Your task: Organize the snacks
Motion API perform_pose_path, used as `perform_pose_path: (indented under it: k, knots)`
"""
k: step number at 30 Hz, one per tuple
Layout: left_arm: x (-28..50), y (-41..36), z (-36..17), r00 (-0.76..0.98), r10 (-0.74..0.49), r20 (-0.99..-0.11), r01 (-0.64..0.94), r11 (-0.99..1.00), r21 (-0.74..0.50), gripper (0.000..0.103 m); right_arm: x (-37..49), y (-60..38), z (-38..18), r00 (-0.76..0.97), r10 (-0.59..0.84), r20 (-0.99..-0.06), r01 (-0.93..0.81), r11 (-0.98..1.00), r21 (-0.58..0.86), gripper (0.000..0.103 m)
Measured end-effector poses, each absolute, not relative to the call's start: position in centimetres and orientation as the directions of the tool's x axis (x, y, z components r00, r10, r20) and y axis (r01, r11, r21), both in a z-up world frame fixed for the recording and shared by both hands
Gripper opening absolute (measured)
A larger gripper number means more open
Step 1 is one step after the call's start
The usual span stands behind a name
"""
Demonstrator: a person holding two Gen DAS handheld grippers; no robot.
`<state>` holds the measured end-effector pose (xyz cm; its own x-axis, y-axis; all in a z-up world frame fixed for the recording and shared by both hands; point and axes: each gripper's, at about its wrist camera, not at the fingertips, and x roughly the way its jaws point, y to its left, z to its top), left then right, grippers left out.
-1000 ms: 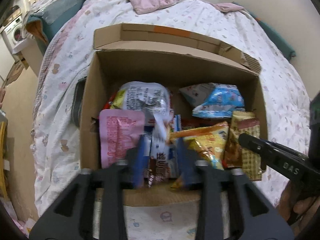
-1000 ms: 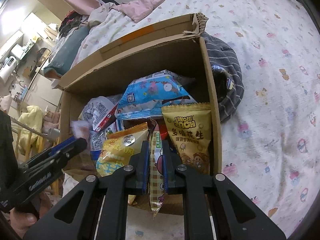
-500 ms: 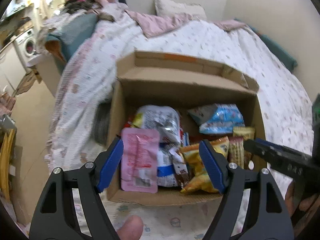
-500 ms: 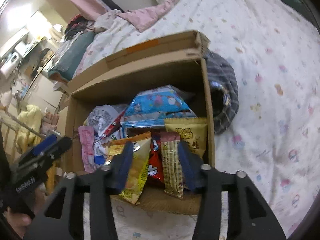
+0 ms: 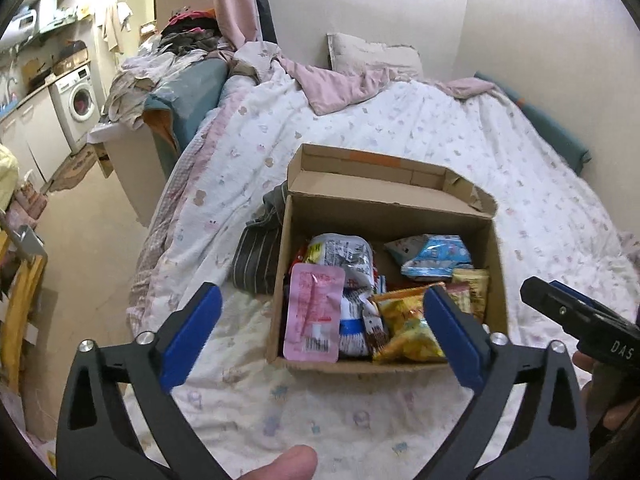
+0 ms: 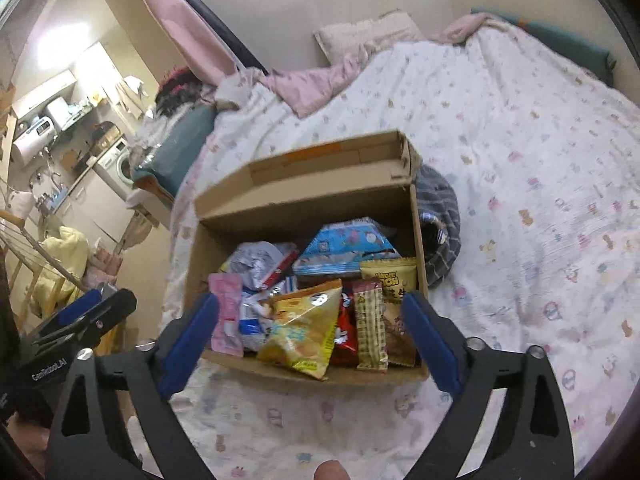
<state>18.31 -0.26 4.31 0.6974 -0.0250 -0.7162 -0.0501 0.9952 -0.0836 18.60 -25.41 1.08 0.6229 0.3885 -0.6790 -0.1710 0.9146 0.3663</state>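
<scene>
A cardboard box (image 5: 496, 280) (image 6: 416, 240) sits on the bed, packed with standing snack packets: a pink packet (image 5: 314, 316) (image 6: 226, 316) at the left, a yellow chip bag (image 5: 408, 332) (image 6: 304, 332) in the middle, a light blue bag (image 5: 434, 254) (image 6: 346, 252) at the back. My left gripper (image 5: 322, 328) hangs above and in front of the box, its jaws opening wide, nothing held between them. My right gripper (image 6: 310, 332) is likewise back from the box, jaws opening, free of the packets. Each gripper shows at the edge of the other's view.
The bed (image 5: 400, 128) has a white patterned quilt, a pink blanket (image 5: 340, 84) and a pillow (image 5: 372, 56) at the head. A striped dark cloth (image 5: 256, 252) (image 6: 440, 216) lies against the box. Left of the bed are bare floor (image 5: 80, 248) and a washing machine (image 5: 80, 100).
Both grippers let go of packets inside the box, opened wide, and rose back away from it. The box now looks smaller and farther in both views.
</scene>
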Motion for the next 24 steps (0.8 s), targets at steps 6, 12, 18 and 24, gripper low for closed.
perform_pose_path:
  k: [6,12,18,24]
  knots:
    - [14.1,0.2,5.9,0.731,-0.034,-0.681,-0.03,0.996,-0.081,0.103,14.4,-25.0,2.4,0.655,0.352,-0.668,-0.191,0.933,0.304,0.103]
    - [10.3,0.1,5.5,0.756,-0.022,-0.654,-0.023,0.998,-0.06,0.103,10.5,-25.9,1.9,0.692,0.317,-0.649,-0.177,0.946,0.273,0.103]
    - [9.3,0.6,3.3,0.732,-0.041,-0.68,-0.042,0.994,-0.105,0.103,9.1,-26.1,-0.2,0.691,0.282,-0.666,-0.161,0.958,0.239,0.103]
    - [9.3,1.4,1.3,0.715,-0.029,-0.698,-0.089,0.987,-0.132,0.103,9.0,-25.4,-1.5,0.701,0.243,-0.67,-0.148,0.969,0.196,0.103]
